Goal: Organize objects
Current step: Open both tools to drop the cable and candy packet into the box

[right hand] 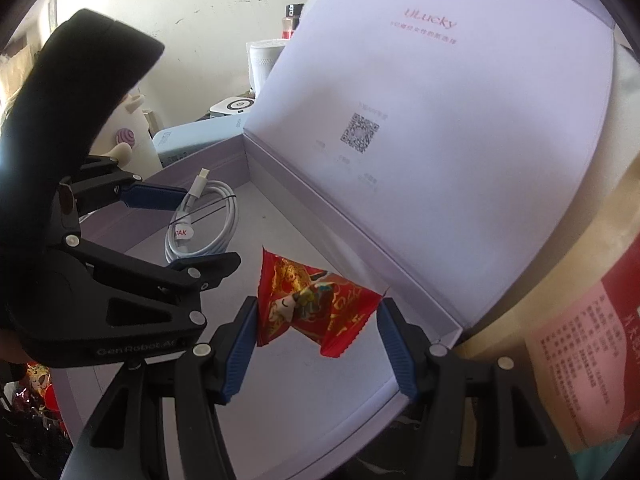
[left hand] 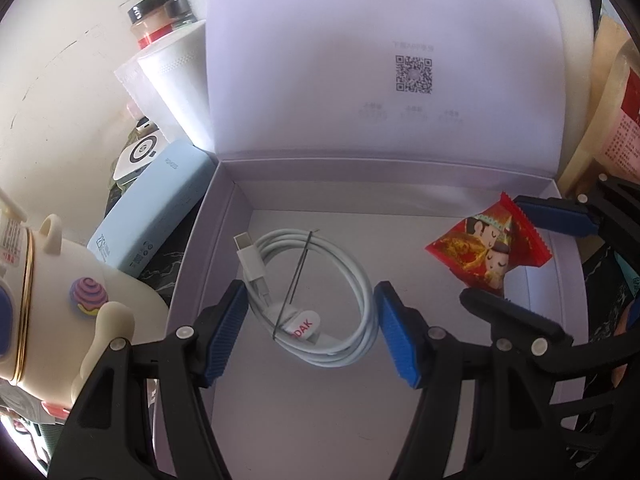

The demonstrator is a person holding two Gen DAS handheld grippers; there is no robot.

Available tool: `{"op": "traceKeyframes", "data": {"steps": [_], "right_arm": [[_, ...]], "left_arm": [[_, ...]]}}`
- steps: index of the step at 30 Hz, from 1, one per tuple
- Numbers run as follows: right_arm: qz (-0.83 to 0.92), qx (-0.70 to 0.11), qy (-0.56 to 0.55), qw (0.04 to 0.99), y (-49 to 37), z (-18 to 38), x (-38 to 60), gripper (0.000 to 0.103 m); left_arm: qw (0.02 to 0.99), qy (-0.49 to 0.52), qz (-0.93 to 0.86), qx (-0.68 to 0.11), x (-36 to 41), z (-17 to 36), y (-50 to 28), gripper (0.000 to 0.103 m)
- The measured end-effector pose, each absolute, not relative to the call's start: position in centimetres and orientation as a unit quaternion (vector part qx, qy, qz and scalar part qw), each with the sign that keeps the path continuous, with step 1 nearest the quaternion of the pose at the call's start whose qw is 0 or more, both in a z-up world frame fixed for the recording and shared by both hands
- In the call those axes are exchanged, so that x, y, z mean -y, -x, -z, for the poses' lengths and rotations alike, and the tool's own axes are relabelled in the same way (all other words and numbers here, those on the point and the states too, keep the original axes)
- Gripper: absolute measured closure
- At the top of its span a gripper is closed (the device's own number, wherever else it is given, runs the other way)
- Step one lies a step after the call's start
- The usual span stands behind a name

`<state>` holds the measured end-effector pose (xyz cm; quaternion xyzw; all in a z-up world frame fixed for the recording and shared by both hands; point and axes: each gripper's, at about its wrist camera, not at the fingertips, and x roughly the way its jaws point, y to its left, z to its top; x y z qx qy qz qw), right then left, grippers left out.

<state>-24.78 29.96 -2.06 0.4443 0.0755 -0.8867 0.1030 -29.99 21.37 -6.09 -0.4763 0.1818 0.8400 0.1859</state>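
Lying in the lidded box (left hand: 400, 172): coiled cable (left hand: 316, 300); red candy packet (right hand: 316, 312) between spread right claw (right hand: 316, 344); left claw (left hand: 312, 320) released.

We see bright daylight glaring off the upright white cardboard box lid (left hand: 360, 60), soft shadows below, and fisheye-bent, dark-vignetted edges.

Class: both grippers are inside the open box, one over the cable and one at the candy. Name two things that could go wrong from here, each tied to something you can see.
1. The right gripper has its jaws wide around the red candy packet; closing might crush it or let the slick wrapper slip.
2. The left gripper straddles the coiled white cable; pinching one loop could unravel the coil.
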Motion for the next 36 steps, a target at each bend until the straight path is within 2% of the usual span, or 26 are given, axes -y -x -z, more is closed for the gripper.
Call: {"op": "traceKeyframes", "data": {"steps": [12, 36], "right_arm": [[0.884, -0.078, -0.451, 0.093, 23.4, 1.5, -30.3, 0.038], [0.905, -0.088, -0.408, 0.079, 18.4, -4.3, -29.2, 0.038]], "left_arm": [[0.174, 0.489, -0.837, -0.173, -21.3, 5.4, 29.2, 0.037], [0.165, 0.448, -0.866, -0.145, -19.0, -1.4, 23.6, 0.033]]}}
